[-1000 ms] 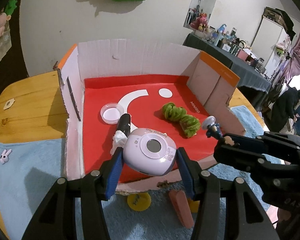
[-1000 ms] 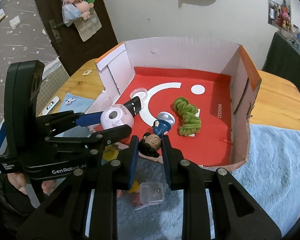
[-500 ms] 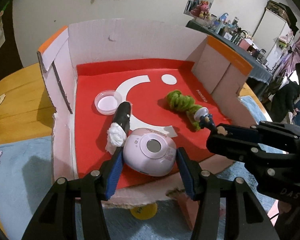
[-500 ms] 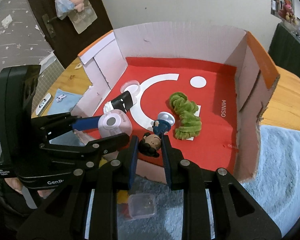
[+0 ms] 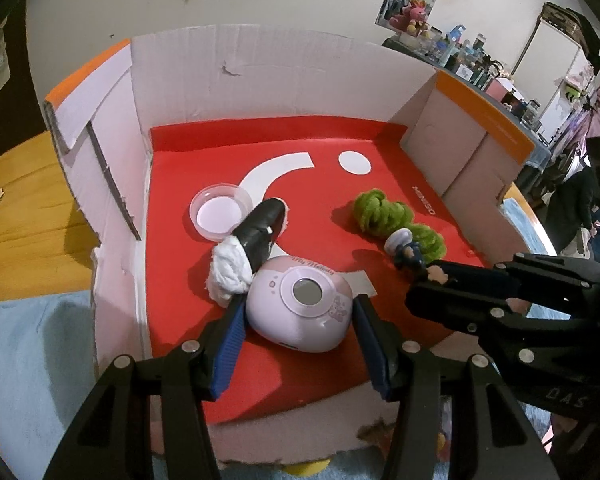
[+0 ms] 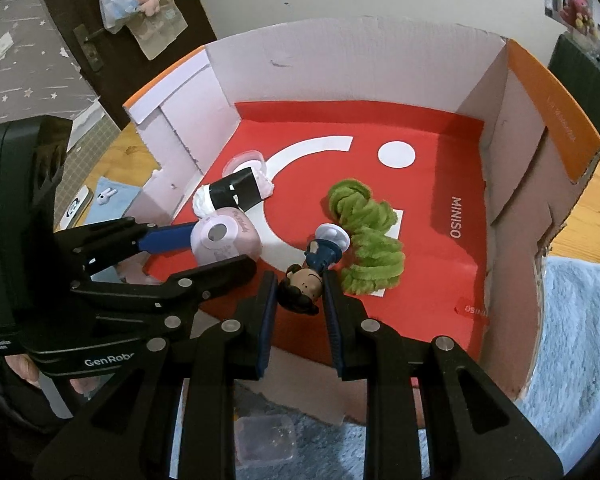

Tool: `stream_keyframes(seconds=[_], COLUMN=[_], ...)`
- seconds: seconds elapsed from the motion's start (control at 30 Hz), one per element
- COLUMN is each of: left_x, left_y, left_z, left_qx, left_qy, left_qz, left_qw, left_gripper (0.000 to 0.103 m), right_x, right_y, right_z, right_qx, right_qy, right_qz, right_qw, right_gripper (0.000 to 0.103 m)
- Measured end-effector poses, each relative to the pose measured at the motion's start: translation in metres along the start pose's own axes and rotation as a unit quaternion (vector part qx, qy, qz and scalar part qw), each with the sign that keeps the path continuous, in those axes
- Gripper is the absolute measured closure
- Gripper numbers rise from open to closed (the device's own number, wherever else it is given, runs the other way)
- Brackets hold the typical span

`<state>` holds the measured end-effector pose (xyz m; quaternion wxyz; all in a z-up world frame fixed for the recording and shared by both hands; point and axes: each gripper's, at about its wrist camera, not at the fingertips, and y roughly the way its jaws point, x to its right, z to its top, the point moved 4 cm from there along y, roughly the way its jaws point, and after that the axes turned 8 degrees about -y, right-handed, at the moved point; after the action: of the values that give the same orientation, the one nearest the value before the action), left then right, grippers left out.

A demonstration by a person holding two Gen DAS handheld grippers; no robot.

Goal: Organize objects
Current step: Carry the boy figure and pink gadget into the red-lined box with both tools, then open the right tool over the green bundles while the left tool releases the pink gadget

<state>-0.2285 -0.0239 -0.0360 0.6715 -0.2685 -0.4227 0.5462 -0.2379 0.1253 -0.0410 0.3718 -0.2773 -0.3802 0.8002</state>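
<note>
Placing step, both loads over the near part of the box (image 5: 260, 68), red floor under them. Left hand-held gripper (image 5: 298, 334) is clamped on a pink round gadget (image 5: 300, 308), just beside the black roll (image 5: 260, 232) with white end; clear dish (image 5: 219, 216) sits farther left. Right hand-held gripper (image 6: 298, 304) is closed tight on a small doll (image 6: 308, 276) by the head, beside the green fuzzy bundle (image 6: 364, 240). Next, probably: lower to the floor, open up, avoid knocking neighbours. Readable: "My Melody" on the gadget, "MINISO" on the floor, "GenRobo" on the left tool.
</note>
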Motion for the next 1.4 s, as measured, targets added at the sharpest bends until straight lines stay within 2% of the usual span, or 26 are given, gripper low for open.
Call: stream_keyframes(seconds=[0.33,0.57,1.4], left_x=[-0.002,-0.001,0.0], left_y=[0.007,0.012,0.014], left_z=[0.01,0.015,0.017], left_qx=[0.003,0.011,0.021], left_qy=[-0.004,-0.002,-0.005], left_qz=[0.001,0.008,0.012], left_qw=[1.0,0.9999,0.9997], left_gripper=[0.047,0.047,0.047], right_x=[0.013,0.023,0.026], right_y=[0.009,0.012,0.012], right_z=[0.003,0.006,-0.001], right_qx=[-0.004,0.0,-0.008], right_qy=[0.01,0.015,0.021], right_qz=[-0.02,-0.05,-0.047], right_qw=[1.0,0.999,0.999], right_gripper=[0.081,0.081,0.081])
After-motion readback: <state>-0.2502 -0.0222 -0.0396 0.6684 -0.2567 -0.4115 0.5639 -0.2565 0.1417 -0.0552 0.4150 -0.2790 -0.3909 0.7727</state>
